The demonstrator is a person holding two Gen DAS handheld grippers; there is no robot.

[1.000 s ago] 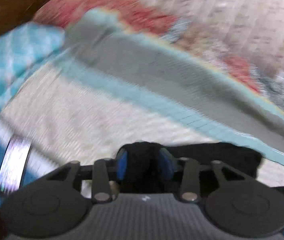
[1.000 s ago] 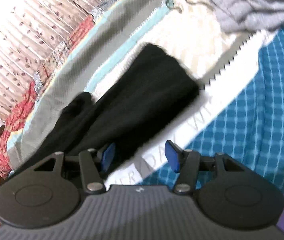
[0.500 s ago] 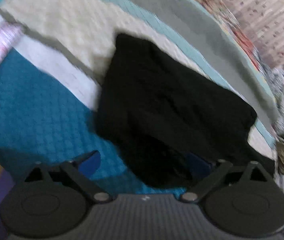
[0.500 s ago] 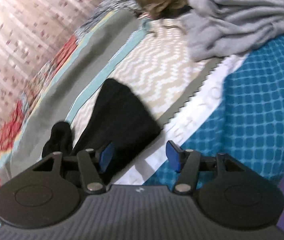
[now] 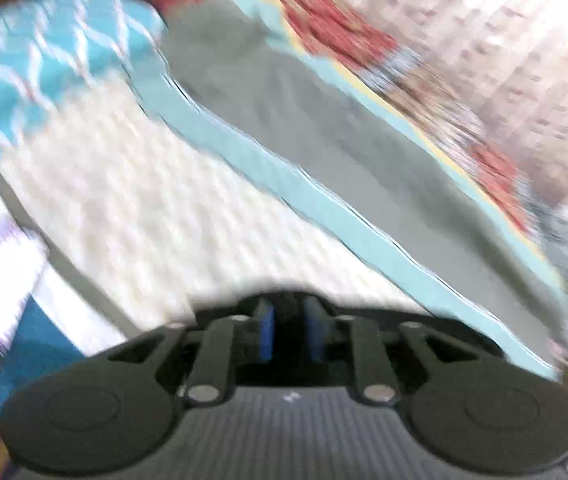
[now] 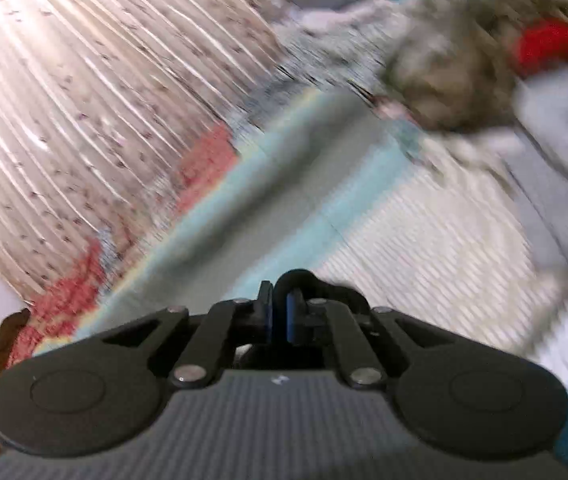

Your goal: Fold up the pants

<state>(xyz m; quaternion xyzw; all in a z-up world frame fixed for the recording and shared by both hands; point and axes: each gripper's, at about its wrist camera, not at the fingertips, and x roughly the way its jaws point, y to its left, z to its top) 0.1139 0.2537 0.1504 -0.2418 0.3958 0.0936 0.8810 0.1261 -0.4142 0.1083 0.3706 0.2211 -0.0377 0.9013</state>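
Blurred bedspread (image 5: 132,208) with grey and pale-blue bands behind both grippers. Left gripper (image 5: 288,334) just narrowed, clamped on black pants (image 5: 288,312) bunched between blue pads. Right gripper (image 6: 280,318) just pinched nearly together on a black fold of pants (image 6: 299,280).

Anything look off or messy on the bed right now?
Nothing damaged or spilled that the blurred views show. One untidy spot: a loose heap of clothes, grey, brown and red, bunched at the far end of the bed. Both tongs, left and right, pinch the black pants.
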